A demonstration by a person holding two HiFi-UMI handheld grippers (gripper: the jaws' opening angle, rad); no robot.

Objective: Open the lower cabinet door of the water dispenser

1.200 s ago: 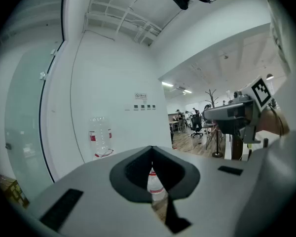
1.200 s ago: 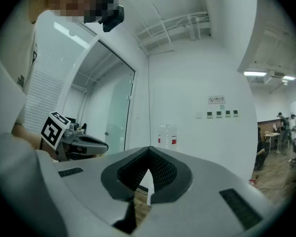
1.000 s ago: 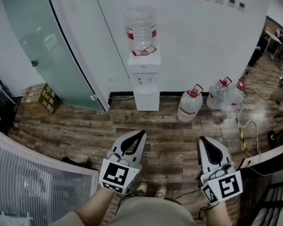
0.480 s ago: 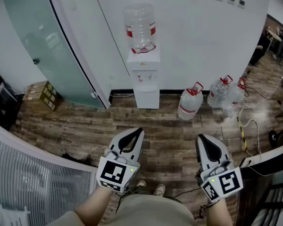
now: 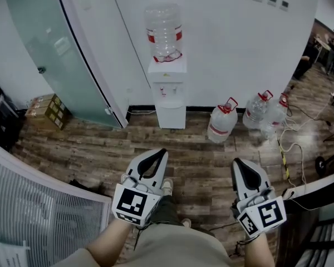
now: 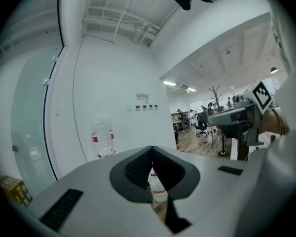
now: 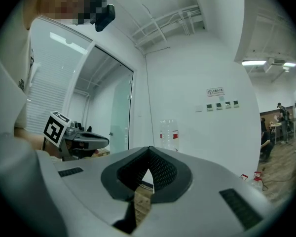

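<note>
The white water dispenser (image 5: 167, 90) stands against the far wall with a clear bottle (image 5: 163, 31) on top. Its lower cabinet door (image 5: 171, 116) is closed. Both grippers hang over the wooden floor well short of it. My left gripper (image 5: 160, 152) is shut and empty, pointing toward the dispenser. My right gripper (image 5: 237, 163) is to its right, also shut and empty. In the left gripper view the left gripper (image 6: 152, 151) shows the bottle (image 6: 101, 137) far off to the left. The right gripper (image 7: 148, 151) sees the bottle (image 7: 168, 133) just above its closed jaws.
Three spare water bottles (image 5: 221, 124) (image 5: 256, 110) (image 5: 276, 113) stand on the floor right of the dispenser. A frosted glass door (image 5: 50, 49) and cardboard boxes (image 5: 44, 108) are at left, a white ribbed panel (image 5: 39, 216) at lower left, cables (image 5: 286, 149) at right.
A leg and shoe have come forward between the grippers, and the dispenser has shifted slightly in view. Both grippers stay shut and keep about the same place in the picture.
</note>
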